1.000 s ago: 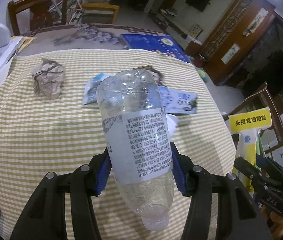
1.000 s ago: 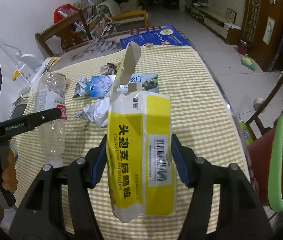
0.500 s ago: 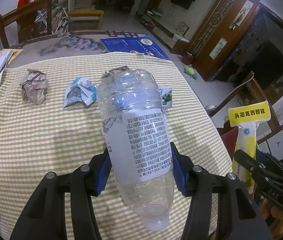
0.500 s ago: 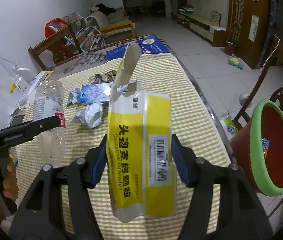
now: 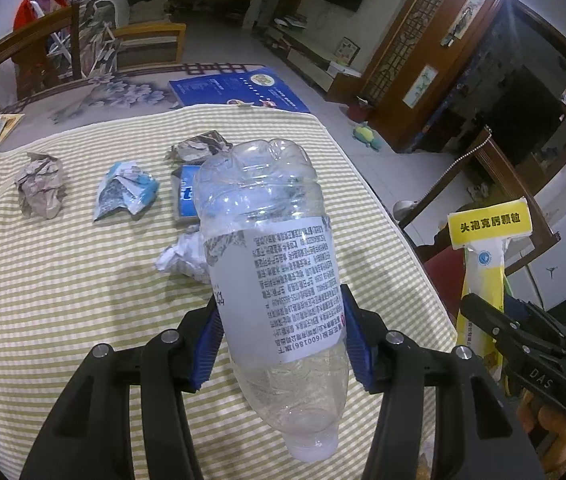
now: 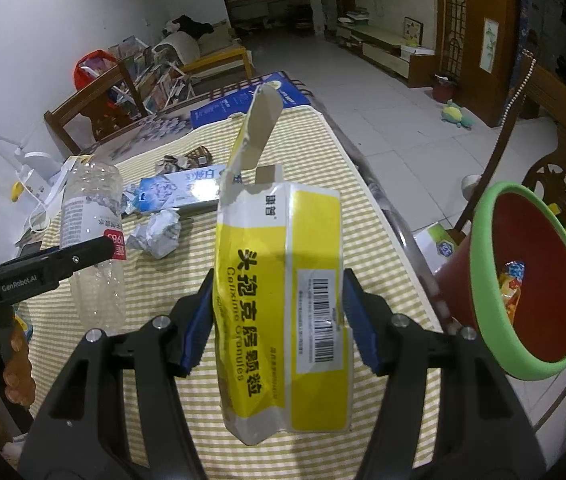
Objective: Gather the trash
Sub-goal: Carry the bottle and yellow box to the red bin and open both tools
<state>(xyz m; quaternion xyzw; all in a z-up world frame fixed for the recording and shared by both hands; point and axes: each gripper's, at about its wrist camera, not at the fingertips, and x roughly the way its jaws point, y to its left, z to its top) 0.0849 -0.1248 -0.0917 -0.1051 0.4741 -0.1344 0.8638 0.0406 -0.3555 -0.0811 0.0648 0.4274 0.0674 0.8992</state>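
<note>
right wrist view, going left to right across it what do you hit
left gripper → plastic bottle → white crumpled paper → yellow box in the right gripper → red bin with a green rim

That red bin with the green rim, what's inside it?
Inside the red bin with the green rim lie colourful crumpled wrappers. Its near wall hides the bottom, so anything deeper can't be seen.

Your yellow box (image 6: 283, 280) reads "头孢克肟颗粒" and "Cefixime Granules", beside a barcode. The bottle (image 5: 279, 280) label shows "(600186)". Your left tool (image 6: 35, 276) says "GenRobot.AI"; your right tool (image 5: 523, 360) says "DAS".
</note>
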